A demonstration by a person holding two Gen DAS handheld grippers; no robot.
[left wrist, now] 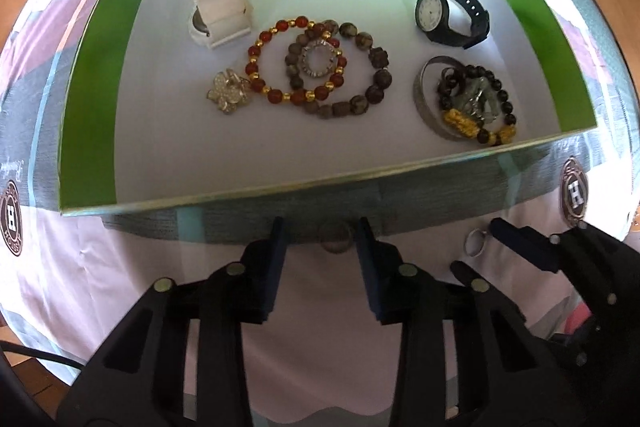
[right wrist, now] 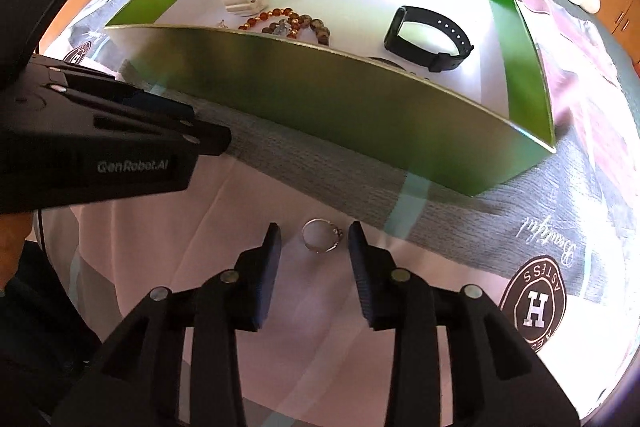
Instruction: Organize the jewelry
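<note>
Two grippers down on the cloth, one ring between each pair of fingers.

The left gripper [left wrist: 320, 239] stands part open, a dull ring [left wrist: 335, 236] lying between its fingertips, pads clear of it. The right gripper [right wrist: 314, 239] is part open too, straddling a silver ring [right wrist: 322, 235] without touching. Just ahead of both sits the green box [left wrist: 100, 75], already holding the white watch [left wrist: 216, 7], black watch [left wrist: 450, 15], red bead bracelet [left wrist: 298, 61] and the rest.
</note>
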